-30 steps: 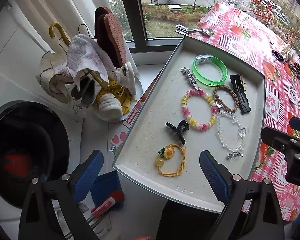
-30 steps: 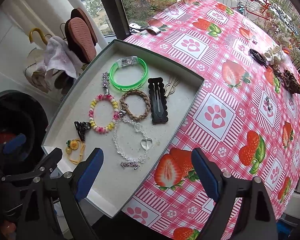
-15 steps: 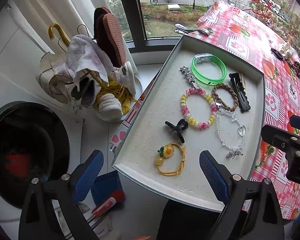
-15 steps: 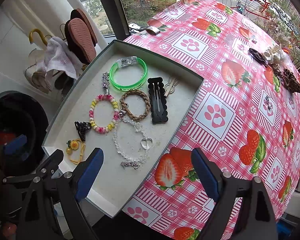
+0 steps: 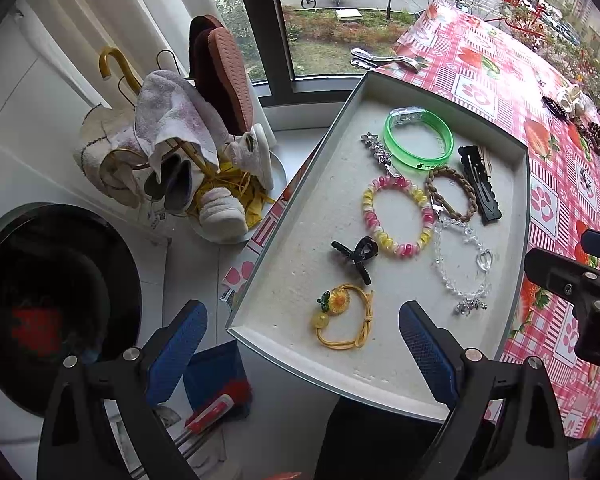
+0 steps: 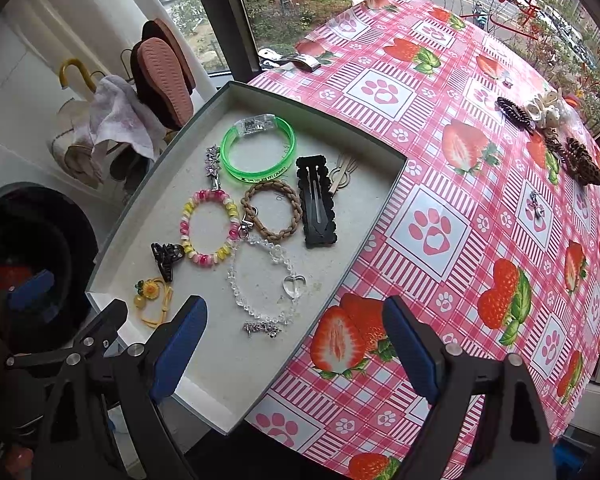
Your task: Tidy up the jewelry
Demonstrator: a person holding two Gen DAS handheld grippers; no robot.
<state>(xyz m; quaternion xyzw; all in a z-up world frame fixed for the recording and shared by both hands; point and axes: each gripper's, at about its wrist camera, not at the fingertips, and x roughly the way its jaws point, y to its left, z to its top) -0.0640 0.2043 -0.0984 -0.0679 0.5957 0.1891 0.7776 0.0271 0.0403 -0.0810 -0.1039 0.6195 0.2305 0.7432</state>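
A grey tray on the table's left end holds a green bangle, a pink-yellow bead bracelet, a brown braided bracelet, a clear bead bracelet with a heart, a black hair clip, a small black claw clip and a yellow flower band. My left gripper is open and empty above the tray's near edge. My right gripper is open and empty over the tray's near right corner.
More jewelry lies at the far right of the pink strawberry tablecloth: dark hair pieces, white shells and a small charm. Spoons lie beyond the tray. Left of the table stand a shoe rack and a round machine door.
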